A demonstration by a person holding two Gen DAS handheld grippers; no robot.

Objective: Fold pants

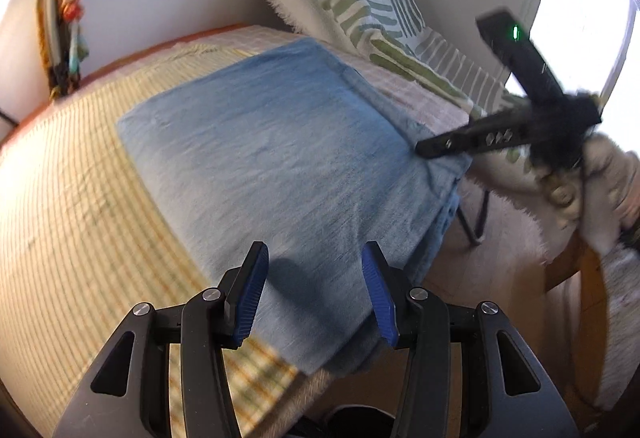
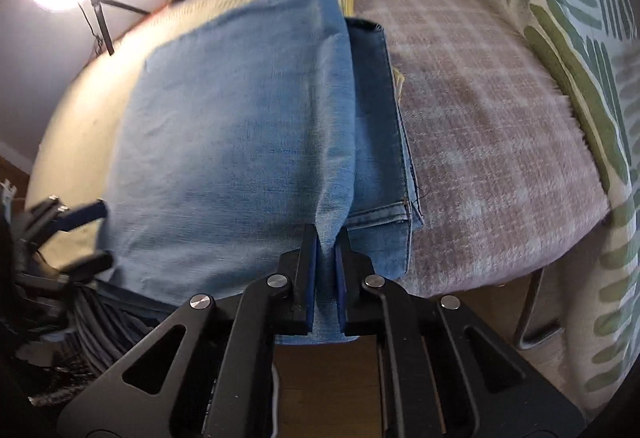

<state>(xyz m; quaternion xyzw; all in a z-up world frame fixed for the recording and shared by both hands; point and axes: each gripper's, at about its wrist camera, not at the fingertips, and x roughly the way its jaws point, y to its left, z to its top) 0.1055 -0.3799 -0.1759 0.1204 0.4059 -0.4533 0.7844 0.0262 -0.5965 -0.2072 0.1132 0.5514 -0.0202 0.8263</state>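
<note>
No legible text, label, brand, number or sign appears in either wrist view. The only mark is a small green light glowing on the black body of the right gripper; it carries no characters.

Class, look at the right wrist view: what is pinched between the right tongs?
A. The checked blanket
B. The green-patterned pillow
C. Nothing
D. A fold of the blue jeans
D: the right tongs are closed on a raised ridge of the blue jeans.
</note>
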